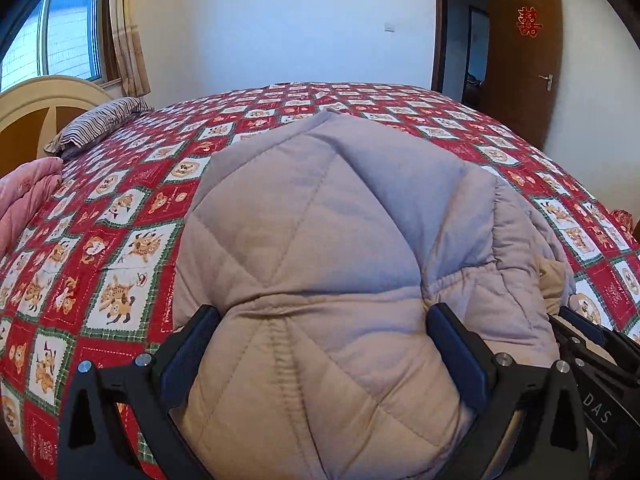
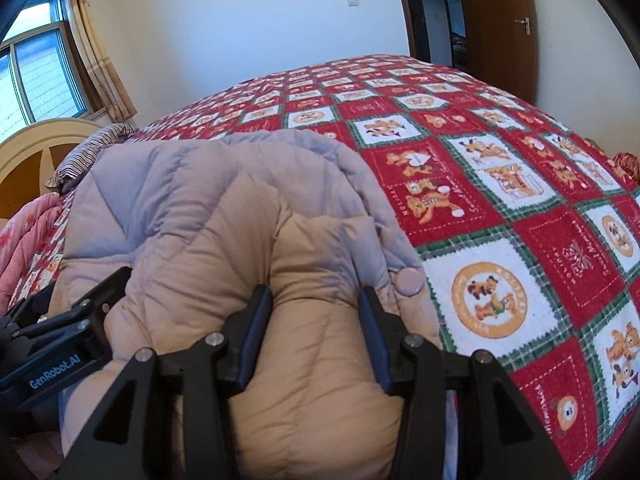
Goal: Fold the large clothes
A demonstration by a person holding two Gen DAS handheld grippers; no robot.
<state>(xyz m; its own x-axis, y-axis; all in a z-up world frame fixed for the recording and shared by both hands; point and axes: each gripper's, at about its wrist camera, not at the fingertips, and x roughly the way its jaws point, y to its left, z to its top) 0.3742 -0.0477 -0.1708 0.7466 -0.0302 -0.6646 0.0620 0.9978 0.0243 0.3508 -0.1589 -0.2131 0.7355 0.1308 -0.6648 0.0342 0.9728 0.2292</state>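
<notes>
A beige-grey quilted padded coat [image 1: 340, 220] lies folded in a bundle on the bed, also in the right wrist view [image 2: 224, 216]. My left gripper [image 1: 324, 324] has its jaws wide apart around a thick fold of the coat, which fills the gap. My right gripper [image 2: 316, 304] holds a narrower padded fold between its jaws, next to a round pink snap button [image 2: 409, 280]. The right gripper shows at the right edge of the left view [image 1: 596, 344], the left gripper at the left edge of the right view [image 2: 68, 332].
The bed has a red, white and green patchwork cover [image 1: 132, 248] with cartoon animals. A striped pillow [image 1: 100, 122] and headboard [image 1: 36, 108] are at far left, pink bedding [image 1: 24, 196] at the left edge. A brown door [image 1: 520, 60] stands open far right.
</notes>
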